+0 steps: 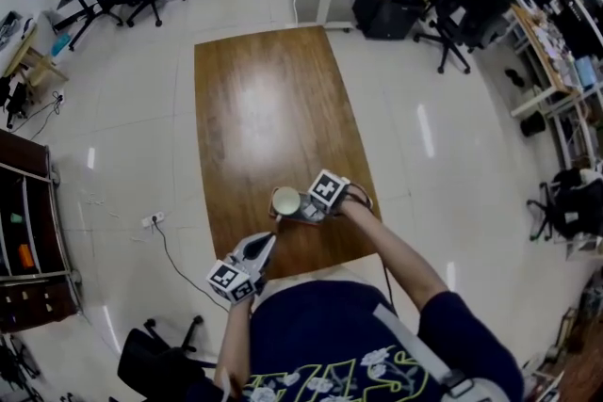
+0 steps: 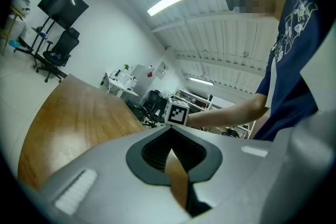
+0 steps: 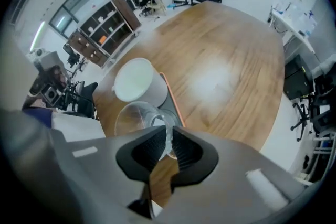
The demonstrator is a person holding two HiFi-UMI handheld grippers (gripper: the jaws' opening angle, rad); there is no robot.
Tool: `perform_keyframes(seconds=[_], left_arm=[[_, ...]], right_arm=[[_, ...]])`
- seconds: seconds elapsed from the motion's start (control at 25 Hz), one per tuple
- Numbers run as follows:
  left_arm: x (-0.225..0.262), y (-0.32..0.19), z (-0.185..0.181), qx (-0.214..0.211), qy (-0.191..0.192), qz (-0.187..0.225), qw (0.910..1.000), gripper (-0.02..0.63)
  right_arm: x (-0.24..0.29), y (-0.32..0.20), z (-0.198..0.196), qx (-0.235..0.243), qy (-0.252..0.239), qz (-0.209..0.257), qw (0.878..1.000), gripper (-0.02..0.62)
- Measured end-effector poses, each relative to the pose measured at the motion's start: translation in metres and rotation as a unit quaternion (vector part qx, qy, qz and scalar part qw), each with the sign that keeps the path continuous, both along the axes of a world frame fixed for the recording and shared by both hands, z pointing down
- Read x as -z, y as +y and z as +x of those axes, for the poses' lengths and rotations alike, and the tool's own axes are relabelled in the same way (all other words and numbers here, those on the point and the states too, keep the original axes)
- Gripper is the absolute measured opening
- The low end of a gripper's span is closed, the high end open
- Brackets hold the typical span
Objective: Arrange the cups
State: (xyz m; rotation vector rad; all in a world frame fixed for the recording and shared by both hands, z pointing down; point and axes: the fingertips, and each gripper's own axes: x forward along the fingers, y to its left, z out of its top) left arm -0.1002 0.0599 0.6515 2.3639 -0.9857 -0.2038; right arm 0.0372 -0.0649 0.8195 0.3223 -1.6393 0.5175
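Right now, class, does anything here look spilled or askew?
Nothing stands out: the white cup stands upright, the right gripper holds the clear cup beside it by its rim, and the table shows no spill.

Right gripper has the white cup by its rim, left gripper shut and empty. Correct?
Not quite. The right gripper view shows the right gripper with its fingers closed on the rim of the clear glass cup, not the white cup, which stands free beside the glass. The rest holds: the left gripper is shut and empty.

The glass cup (image 3: 137, 119) is partly hidden, seemingly behind the right claw (image 3: 169, 140).
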Motion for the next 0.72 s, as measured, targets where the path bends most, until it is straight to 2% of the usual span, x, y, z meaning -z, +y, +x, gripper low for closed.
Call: perform_keyframes(seconds=[0.08, 0.12, 0.16, 0.2, 0.28, 0.36, 0.4, 0.48, 0.56, 0.64, 0.72], left_arm=[[0.001, -0.003, 0.005, -0.003, 0.002, -0.001, 1.0, 0.002], [0.0, -0.005, 0.007, -0.005, 0.0, -0.001, 1.0, 0.003], [-0.001, -0.007, 0.009, -0.009, -0.003, -0.001, 1.0, 0.002], [-0.002, -0.008, 0.01, -0.011, -0.003, -0.002, 0.9999, 0.003], [-0.004, -0.01, 0.012, -0.016, -0.004, -0.006, 0.9998, 0.002], [-0.007, -0.01, 0.013, -0.021, -0.004, -0.011, 0.9997, 0.002], [-0.007, -0.01, 0.014, -0.022, -0.005, -0.013, 0.9997, 0.002], [-0.006, -0.008, 0.016, -0.024, -0.007, -0.016, 0.9996, 0.002], [-0.005, -0.006, 0.014, -0.023, -0.009, -0.02, 0.9995, 0.003], [-0.005, -0.005, 0.012, -0.022, -0.012, -0.026, 0.9993, 0.003], [-0.004, -0.002, 0.01, -0.021, -0.017, -0.03, 0.9992, 0.002]], right_arm=[[0.023, 0.01, -0.006, -0.033, -0.097, 0.002, 0.995, 0.032], [0.037, 0.015, -0.007, -0.047, -0.147, 0.009, 0.988, 0.017], [0.051, 0.016, -0.002, -0.055, -0.189, 0.036, 0.98, -0.002], [0.066, 0.015, 0.004, -0.058, -0.229, 0.08, 0.968, -0.005], [0.088, 0.019, 0.014, -0.062, -0.303, 0.156, 0.938, -0.005], [0.088, 0.042, 0.015, -0.05, -0.361, 0.167, 0.916, -0.005], [0.087, 0.059, 0.013, -0.027, -0.382, 0.159, 0.91, -0.005], [0.074, 0.099, 0.008, 0.035, -0.394, 0.136, 0.908, -0.005], [0.038, 0.128, 0.002, 0.088, -0.363, 0.116, 0.92, -0.005], [-0.006, 0.14, -0.005, 0.108, -0.317, 0.1, 0.937, -0.005], [-0.035, 0.137, -0.015, 0.098, -0.288, 0.086, 0.949, -0.005]])
